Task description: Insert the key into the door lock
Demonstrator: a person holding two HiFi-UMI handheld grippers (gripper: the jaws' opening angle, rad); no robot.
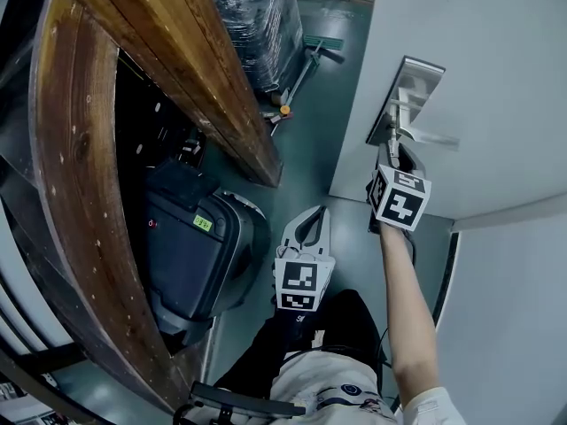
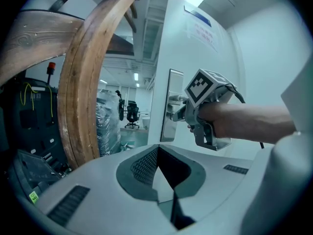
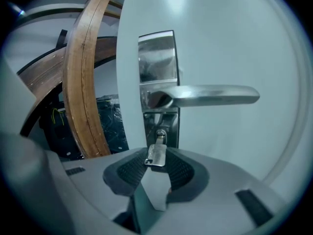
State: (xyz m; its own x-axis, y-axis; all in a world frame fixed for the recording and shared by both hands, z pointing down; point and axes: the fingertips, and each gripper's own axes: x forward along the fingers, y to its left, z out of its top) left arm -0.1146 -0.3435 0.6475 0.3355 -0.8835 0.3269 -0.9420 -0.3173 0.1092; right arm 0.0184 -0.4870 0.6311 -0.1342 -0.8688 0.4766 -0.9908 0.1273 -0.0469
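Observation:
The door lock (image 3: 159, 89) is a steel plate with a lever handle (image 3: 210, 96) on a white door; the plate (image 1: 403, 104) also shows in the head view. A small silver key (image 3: 156, 154) points into the keyhole (image 3: 160, 132) below the lever, its tip at or just inside the slot. My right gripper (image 3: 156, 161) is shut on the key's head, close under the handle; the head view has this gripper (image 1: 396, 153) raised against the lock. My left gripper (image 1: 315, 215) hangs lower, away from the door, shut and empty (image 2: 157, 151).
A curved wooden frame (image 1: 75, 193) and a wooden beam (image 1: 177, 60) stand left of the door. A dark wheeled machine (image 1: 190, 246) sits on the green floor below them. Wrapped pallets (image 1: 257, 25) and a broom (image 1: 306, 60) lie farther back.

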